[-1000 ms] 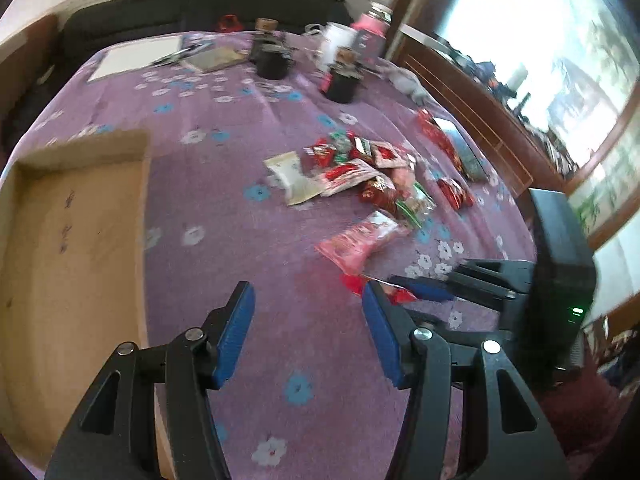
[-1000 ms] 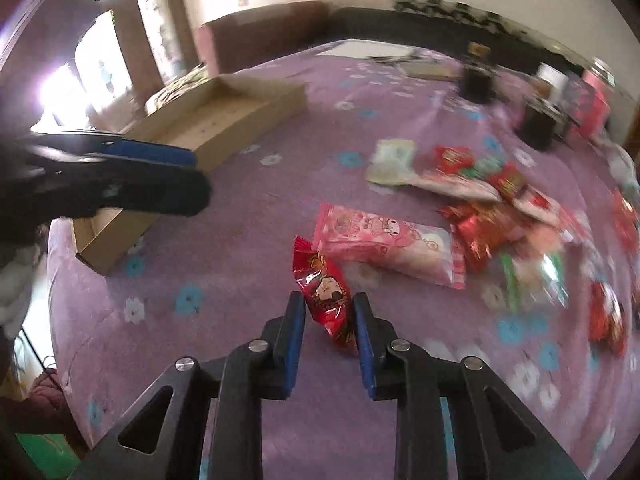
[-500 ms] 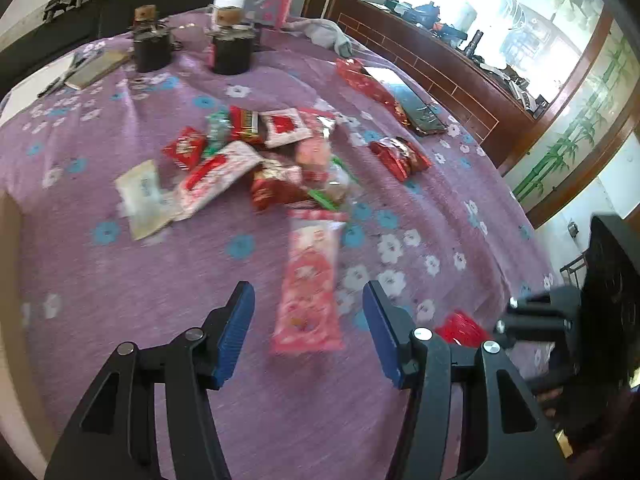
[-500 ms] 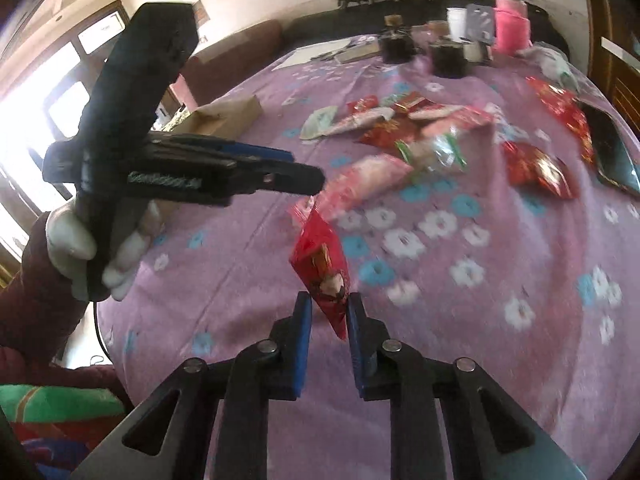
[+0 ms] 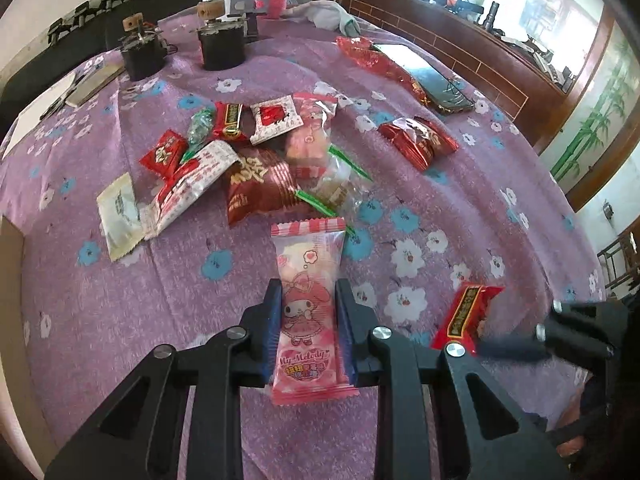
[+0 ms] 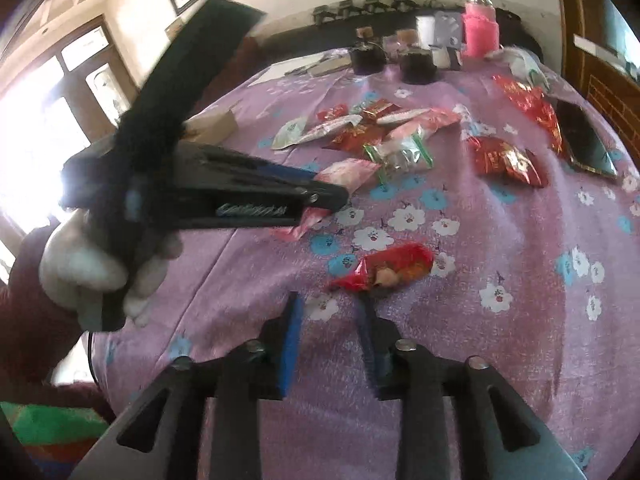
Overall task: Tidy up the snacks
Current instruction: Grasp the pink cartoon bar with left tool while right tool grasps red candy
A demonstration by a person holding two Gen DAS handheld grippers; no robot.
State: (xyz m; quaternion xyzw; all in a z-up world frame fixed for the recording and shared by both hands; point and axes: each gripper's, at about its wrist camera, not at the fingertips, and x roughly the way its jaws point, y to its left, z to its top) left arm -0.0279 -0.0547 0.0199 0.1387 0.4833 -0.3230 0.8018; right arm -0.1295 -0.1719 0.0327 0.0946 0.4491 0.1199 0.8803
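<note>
My left gripper (image 5: 308,300) is shut on a pink My Melody snack packet (image 5: 308,304) that lies lengthwise between its blue pads. In the right wrist view the left gripper (image 6: 336,196) shows from the side with the pink packet (image 6: 344,172) in it. My right gripper (image 6: 330,304) is open and empty. A small red snack packet (image 6: 394,266) lies on the purple cloth (image 6: 500,240) just beyond its fingertips; it also shows in the left wrist view (image 5: 466,314). A pile of mixed snack packets (image 5: 248,160) lies farther back.
A cardboard box edge (image 5: 8,264) is at the left. Two dark jars (image 5: 222,46), a pink bottle (image 6: 480,34), a phone (image 5: 428,76), a long red packet (image 5: 380,62) and another red packet (image 5: 418,140) lie toward the far and right sides. The table edge falls away at right.
My left gripper has moved onto the pink packet and shut on it. My right gripper has opened and let go of the small red packet, which now lies on the cloth.
</note>
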